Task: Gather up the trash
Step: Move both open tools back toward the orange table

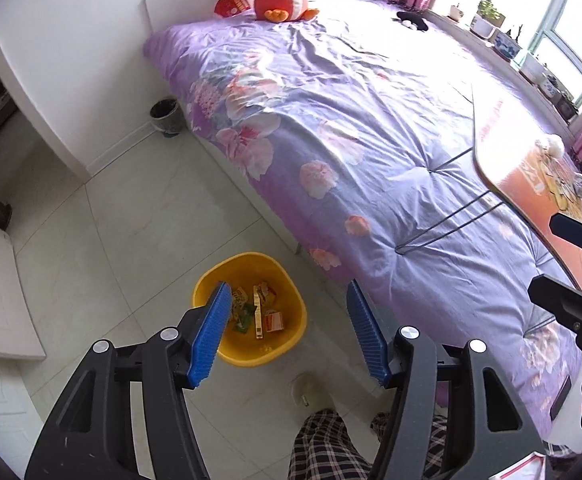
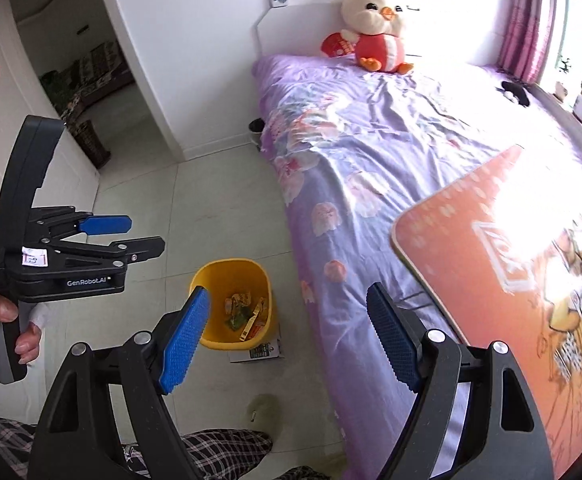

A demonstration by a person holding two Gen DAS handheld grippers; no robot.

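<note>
Both the left gripper (image 1: 287,332) and the right gripper (image 2: 287,340) hang apart and empty above the yellow bin (image 1: 287,344) beside the bed (image 1: 371,140), where the trash (image 1: 257,310), light crushable cartons and wrappers, looks best pinched across flat faces.

Yellow bin (image 1: 251,344) with wrappers (image 1: 255,308) inside

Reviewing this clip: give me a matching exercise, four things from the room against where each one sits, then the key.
Things:
1. Plush chick toy in a red outfit
2. Colourful snack wrappers
3. Small dark wastebasket
4. Orange cartoon-print lap table

Places:
A. Inside the yellow plastic bin
B. On the floor by the white headboard
C. At the head of the purple floral bed
D. Standing on the bed's near end

Pairs: 1-C, 2-A, 3-B, 4-D
</note>
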